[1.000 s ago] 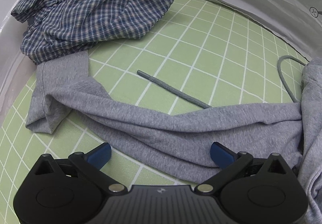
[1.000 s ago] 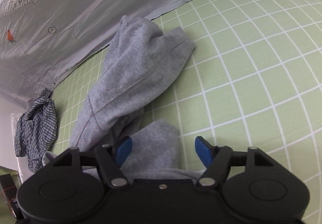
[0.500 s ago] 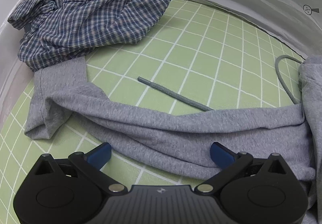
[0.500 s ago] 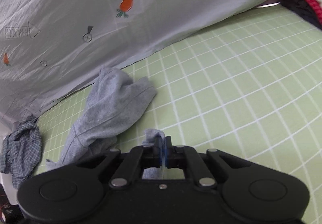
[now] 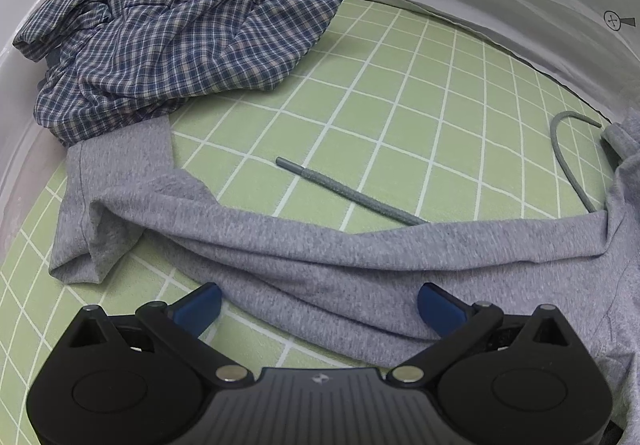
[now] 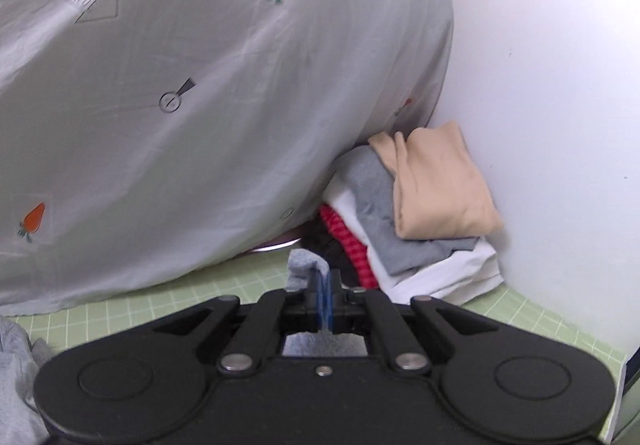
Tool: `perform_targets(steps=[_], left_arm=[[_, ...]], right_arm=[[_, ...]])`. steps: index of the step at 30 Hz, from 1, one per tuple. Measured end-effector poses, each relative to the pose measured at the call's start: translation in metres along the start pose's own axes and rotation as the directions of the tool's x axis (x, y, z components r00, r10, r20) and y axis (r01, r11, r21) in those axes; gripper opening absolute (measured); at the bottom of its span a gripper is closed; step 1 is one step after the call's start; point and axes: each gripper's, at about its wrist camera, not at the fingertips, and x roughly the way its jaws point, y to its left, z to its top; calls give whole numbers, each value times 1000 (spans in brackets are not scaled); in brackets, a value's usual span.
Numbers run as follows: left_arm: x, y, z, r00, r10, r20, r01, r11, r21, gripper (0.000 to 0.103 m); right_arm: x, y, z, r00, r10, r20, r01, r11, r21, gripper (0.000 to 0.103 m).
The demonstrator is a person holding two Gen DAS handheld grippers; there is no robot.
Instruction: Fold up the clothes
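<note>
A grey hoodie lies stretched across the green grid mat, one sleeve end at the left and its drawstring loose on the mat. My left gripper is open, its blue pads on either side of the grey fabric's near edge, low over it. My right gripper is shut on a bunch of the grey hoodie, lifted off the mat and facing the back corner. More grey cloth hangs at the lower left of the right wrist view.
A crumpled blue plaid shirt lies at the mat's far left. A stack of folded clothes with a beige piece on top sits in the far right corner by the white wall. A carrot-print sheet hangs along the back.
My right gripper closed on the grey hoodie, then lifted and swung right toward the corner stack. The hoodie was pulled a little to the right. My left gripper stayed open.
</note>
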Motion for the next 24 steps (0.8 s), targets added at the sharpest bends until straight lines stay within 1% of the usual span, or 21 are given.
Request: perform_targets(steps=[2, 3, 5, 6, 8, 10, 11, 13, 15, 16, 17, 19, 24], left_arm=[[0, 0, 1, 1000, 1, -1, -1, 1000, -2, 103], [0, 0, 1, 1000, 2, -2, -2, 1000, -3, 103], [0, 0, 1, 1000, 1, -5, -1, 1000, -8, 103], [-1, 2, 1, 1000, -3, -13, 3, 1000, -18, 103], [-3, 4, 1, 1000, -13, -29, 12, 999, -39, 103], [-5, 6, 1, 999, -23, -44, 20, 998, -60, 103], [-7, 7, 1, 998, -28, -48, 24, 997, -68, 103], [-22, 6, -3, 999, -37, -23, 35, 997, -67, 103], [-38, -2, -9, 999, -31, 6, 32, 999, -34, 103], [-46, -6, -12, 999, -31, 17, 32, 999, -16, 103], [-52, -10, -15, 999, -39, 20, 39, 999, 0, 103], [-64, -23, -23, 998, -65, 17, 65, 997, 33, 103], [-86, -62, -50, 991, -134, 10, 133, 987, 88, 103]], right_arm=[[16, -9, -4, 996, 55, -75, -53, 998, 29, 3], [23, -12, -8, 990, 81, -113, -76, 996, 45, 6], [27, -10, -26, 980, 101, -173, -89, 993, 75, 21], [27, -9, -35, 975, 105, -196, -89, 992, 88, 37], [26, -10, -52, 966, 103, -238, -76, 990, 117, 50], [24, -15, -67, 956, 91, -278, -53, 988, 142, 61], [23, -18, -72, 952, 85, -294, -42, 988, 150, 65], [15, -29, -80, 952, 73, -299, -30, 989, 146, 83], [5, -43, -85, 956, 55, -287, -12, 989, 149, 91], [0, -51, -88, 958, 52, -283, -6, 987, 161, 100], [-4, -60, -92, 958, 56, -281, -5, 984, 178, 103], [-12, -74, -99, 958, 64, -281, -7, 980, 199, 103], [-19, -99, -114, 942, 107, -319, -44, 979, 199, 103]])
